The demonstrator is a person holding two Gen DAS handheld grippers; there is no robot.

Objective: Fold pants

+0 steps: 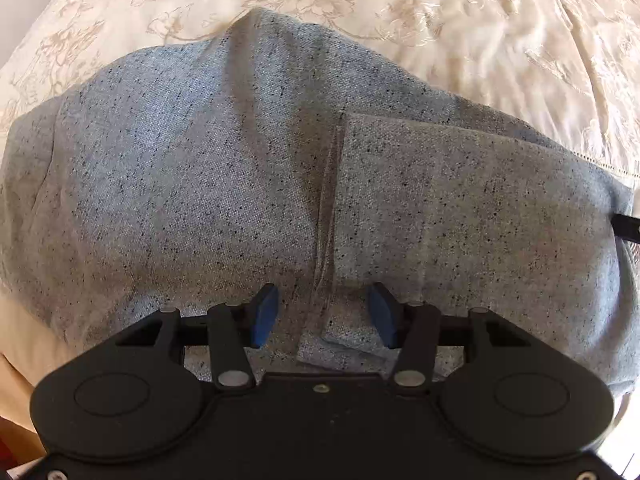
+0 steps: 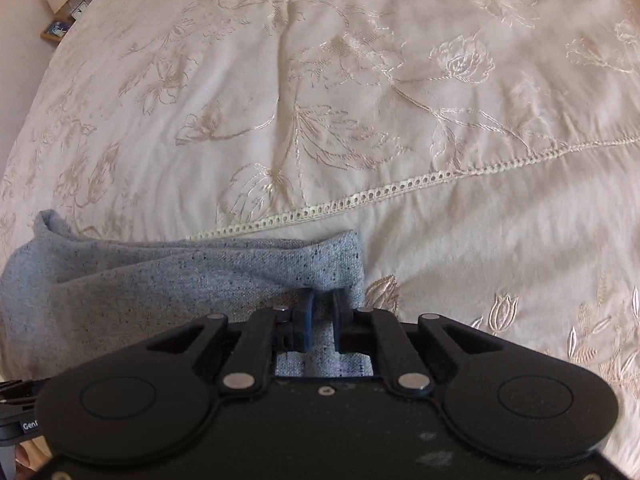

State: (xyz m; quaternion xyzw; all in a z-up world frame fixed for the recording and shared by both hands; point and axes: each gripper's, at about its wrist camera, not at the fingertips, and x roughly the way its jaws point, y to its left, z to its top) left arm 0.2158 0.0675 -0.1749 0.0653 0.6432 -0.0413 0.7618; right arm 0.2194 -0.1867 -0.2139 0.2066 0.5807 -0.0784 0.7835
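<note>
Grey speckled pants (image 1: 200,184) lie on the cream bedspread and fill most of the left wrist view, with a folded layer (image 1: 460,208) on top at the right. My left gripper (image 1: 323,312) points down at them, its blue pads apart on either side of a seam and a fabric corner, without pressing on it. In the right wrist view the pants (image 2: 168,280) lie at the lower left. My right gripper (image 2: 323,312) is shut on their right edge, and cloth shows between the blue pads.
The cream bedspread (image 2: 360,100), embroidered with flowers, spreads beyond the pants, and a lace seam (image 2: 400,190) runs across it. A small shelf with items (image 2: 60,24) stands past the bed's far left corner. A black part (image 1: 628,228) shows at the right edge of the left wrist view.
</note>
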